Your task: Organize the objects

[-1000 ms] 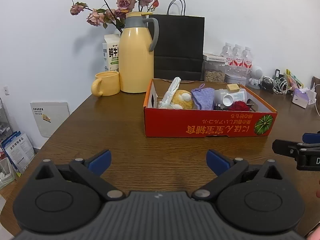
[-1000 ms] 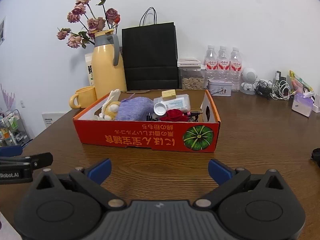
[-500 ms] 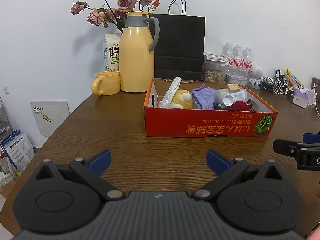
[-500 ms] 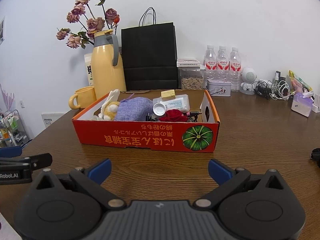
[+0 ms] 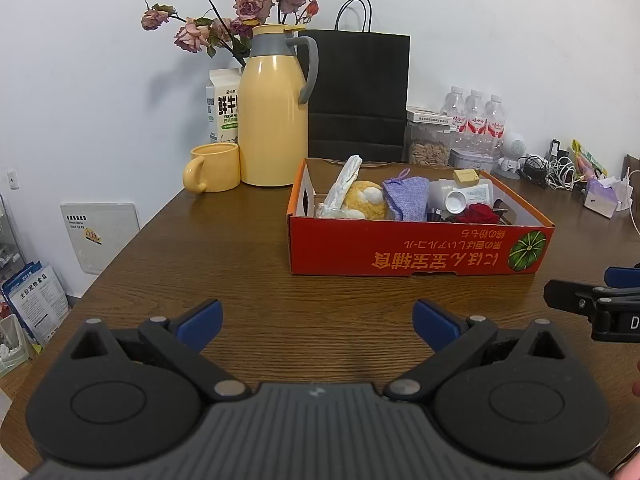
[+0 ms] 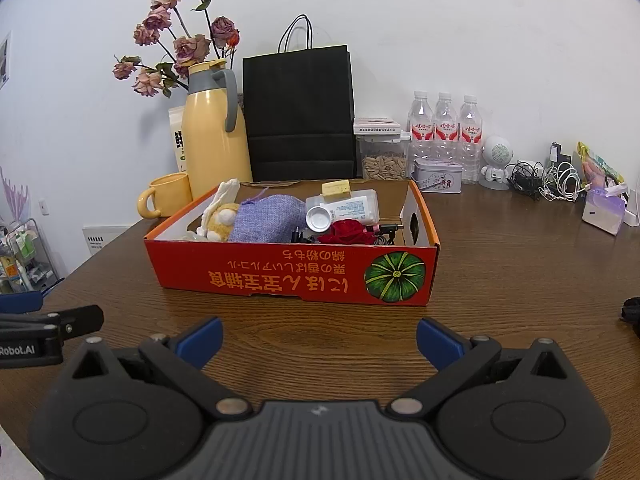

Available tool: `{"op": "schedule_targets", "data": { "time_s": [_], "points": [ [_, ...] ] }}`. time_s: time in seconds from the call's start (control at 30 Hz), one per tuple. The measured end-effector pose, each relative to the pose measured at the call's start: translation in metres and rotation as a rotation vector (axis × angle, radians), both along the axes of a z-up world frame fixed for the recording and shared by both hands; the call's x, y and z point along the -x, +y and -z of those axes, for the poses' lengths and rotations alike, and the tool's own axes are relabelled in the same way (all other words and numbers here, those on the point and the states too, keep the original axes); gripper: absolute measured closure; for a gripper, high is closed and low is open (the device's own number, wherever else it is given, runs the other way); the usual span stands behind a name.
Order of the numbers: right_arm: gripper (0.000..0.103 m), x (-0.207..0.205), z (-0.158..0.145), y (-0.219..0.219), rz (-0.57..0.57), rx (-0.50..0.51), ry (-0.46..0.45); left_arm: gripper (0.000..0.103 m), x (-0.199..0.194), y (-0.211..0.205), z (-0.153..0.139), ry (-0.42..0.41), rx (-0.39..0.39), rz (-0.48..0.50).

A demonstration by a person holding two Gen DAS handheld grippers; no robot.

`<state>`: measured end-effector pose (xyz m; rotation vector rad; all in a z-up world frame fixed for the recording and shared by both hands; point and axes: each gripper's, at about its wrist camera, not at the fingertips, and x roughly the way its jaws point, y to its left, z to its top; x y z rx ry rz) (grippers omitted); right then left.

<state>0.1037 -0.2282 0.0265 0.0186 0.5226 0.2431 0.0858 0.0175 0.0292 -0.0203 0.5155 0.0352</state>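
Note:
A red cardboard box stands on the wooden table. It holds a yellow plush toy, a purple knitted pouch, a white plastic bottle, a small yellow block and a red fabric item. My left gripper is open and empty, in front of the box. My right gripper is open and empty, also in front of it.
Behind the box stand a yellow thermos jug, a yellow mug, a milk carton, dried roses, a black paper bag, a seed jar, water bottles, a tin and cables.
Both grippers have crept a little toward the box. Nothing on the table has moved.

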Motion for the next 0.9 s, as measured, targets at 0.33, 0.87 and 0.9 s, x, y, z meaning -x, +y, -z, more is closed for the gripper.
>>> {"op": "schedule_targets", "data": {
  "time_s": [0.33,0.87,0.9],
  "points": [
    [0.0,-0.0002,0.0,-0.0004,-0.001,0.0,0.0,0.0,0.0,-0.0001,-0.0001,-0.001,0.0,0.001],
    [0.0,0.0,0.0,0.0,0.0,0.001,0.0,0.0,0.0007,-0.0009,-0.0022,-0.007,-0.006,0.005],
    [0.0,0.0,0.0,0.0,-0.001,0.001,0.0,0.0,0.0008,-0.0011,-0.0022,-0.008,-0.005,0.007]
  ]
}}
